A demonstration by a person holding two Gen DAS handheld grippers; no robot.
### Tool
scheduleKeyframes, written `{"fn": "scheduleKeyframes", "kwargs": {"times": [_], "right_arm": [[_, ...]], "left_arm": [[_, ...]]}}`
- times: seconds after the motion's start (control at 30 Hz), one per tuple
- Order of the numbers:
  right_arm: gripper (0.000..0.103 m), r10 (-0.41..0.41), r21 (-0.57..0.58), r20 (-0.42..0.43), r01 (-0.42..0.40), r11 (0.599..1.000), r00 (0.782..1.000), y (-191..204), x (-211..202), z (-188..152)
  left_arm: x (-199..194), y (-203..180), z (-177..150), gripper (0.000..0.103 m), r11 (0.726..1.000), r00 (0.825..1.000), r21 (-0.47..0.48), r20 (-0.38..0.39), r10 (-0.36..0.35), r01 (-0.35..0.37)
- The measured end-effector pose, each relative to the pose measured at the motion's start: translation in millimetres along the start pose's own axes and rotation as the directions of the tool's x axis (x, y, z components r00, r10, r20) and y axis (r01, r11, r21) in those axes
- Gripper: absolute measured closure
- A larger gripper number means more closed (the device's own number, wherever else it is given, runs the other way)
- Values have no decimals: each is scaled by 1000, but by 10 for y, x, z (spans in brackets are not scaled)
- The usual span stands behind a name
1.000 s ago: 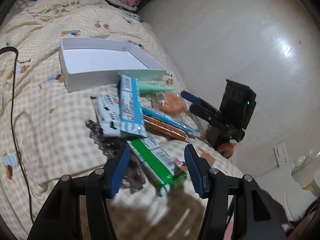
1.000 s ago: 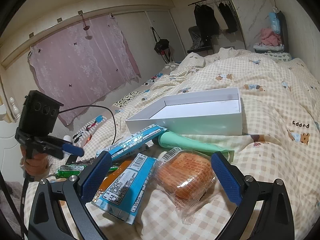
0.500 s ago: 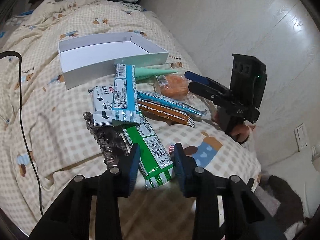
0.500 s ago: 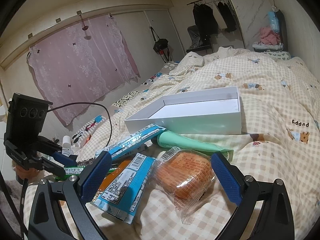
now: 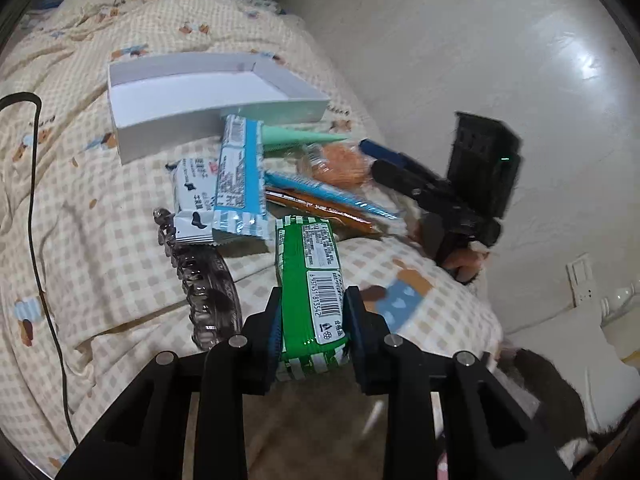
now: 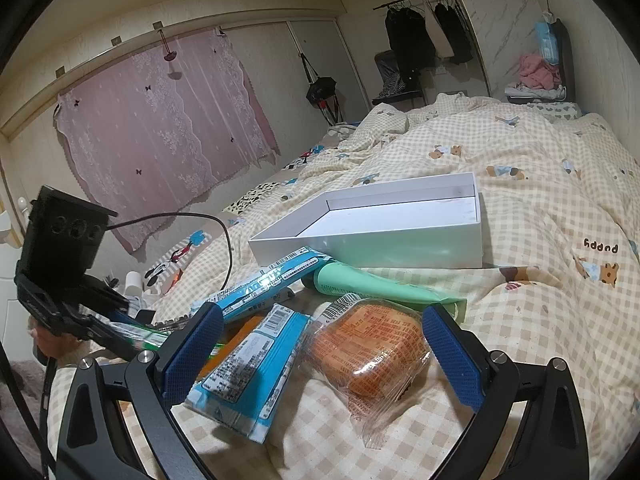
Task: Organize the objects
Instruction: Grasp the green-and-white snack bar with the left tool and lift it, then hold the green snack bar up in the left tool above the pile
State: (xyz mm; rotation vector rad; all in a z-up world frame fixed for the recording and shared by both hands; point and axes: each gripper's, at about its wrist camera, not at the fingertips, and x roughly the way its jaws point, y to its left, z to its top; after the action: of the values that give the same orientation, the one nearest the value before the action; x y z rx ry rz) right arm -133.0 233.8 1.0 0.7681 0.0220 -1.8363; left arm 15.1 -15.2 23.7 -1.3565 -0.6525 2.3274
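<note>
White box (image 5: 192,92) on the bed (image 5: 80,200): nothing visible inside. Left gripper (image 5: 314,320) jaws closing, pads pressing the green packet (image 5: 312,276). Right gripper (image 6: 320,356) spread wide around the orange packet (image 6: 372,344), not touching.

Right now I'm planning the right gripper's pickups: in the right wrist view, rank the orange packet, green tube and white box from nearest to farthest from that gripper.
1. Orange packet: between the open fingers of the right gripper, nearest.
2. Green tube: lying just behind the packet, pointing right.
3. White box: beyond the tube on the checked blanket, farthest.
</note>
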Motion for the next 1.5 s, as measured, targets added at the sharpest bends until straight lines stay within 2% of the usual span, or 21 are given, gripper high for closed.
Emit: {"fn": "scheduleKeyframes", "kwargs": {"times": [0.13,0.2,0.27,0.37,0.4,0.5,0.53,0.57,0.6,0.67,0.73,0.83,0.97,1.17,1.37,1.5], "right_arm": [[2,0,0,0,0,1000,1000,0,1,0],[2,0,0,0,0,1000,1000,1,0,0],[2,0,0,0,0,1000,1000,0,0,0],[2,0,0,0,0,1000,1000,0,0,0],[2,0,0,0,0,1000,1000,0,0,0],[2,0,1,0,0,1000,1000,1,0,0],[2,0,0,0,0,1000,1000,0,0,1],[2,0,0,0,0,1000,1000,0,0,1],[2,0,0,0,0,1000,1000,-1,-1,1],[2,0,1,0,0,1000,1000,0,1,0],[2,-1,1,-3,1,1000,1000,3,10,-6],[2,1,2,-3,-1,1000,1000,3,16,-7],[2,3,7,-4,-3,1000,1000,0,18,-12],[2,4,9,-4,-4,1000,1000,-4,17,-12],[2,3,8,-4,-3,1000,1000,-2,17,-13],[2,3,9,-4,-3,1000,1000,-4,17,-12]], "left_arm": [[-346,-82,-50,71,999,992,35,124,35,-40],[-567,-70,-72,71,994,968,45,234,90,-104],[-706,-10,-73,70,979,922,35,347,175,-199],[-649,202,10,70,927,828,-21,443,345,-375],[-597,297,47,70,918,817,-36,444,368,-395],[-304,760,103,70,908,802,-95,437,406,-408],[-172,943,84,70,907,803,-117,430,414,-405],[-40,1126,51,70,914,817,-140,411,404,-382],[49,1265,8,70,924,840,-164,386,382,-345],[188,1568,-60,70,945,896,-251,338,288,-210],[155,1688,-43,70,944,901,-287,344,263,-166],[106,1698,-19,70,950,905,-283,358,232,-131],[206,1667,-26,69,955,925,-268,318,209,-124],[244,1764,-27,71,952,943,-292,282,174,-88],[266,1938,-79,71,939,954,-341,291,67,38],[357,1839,-46,70,951,965,-309,240,109,-31]]}}
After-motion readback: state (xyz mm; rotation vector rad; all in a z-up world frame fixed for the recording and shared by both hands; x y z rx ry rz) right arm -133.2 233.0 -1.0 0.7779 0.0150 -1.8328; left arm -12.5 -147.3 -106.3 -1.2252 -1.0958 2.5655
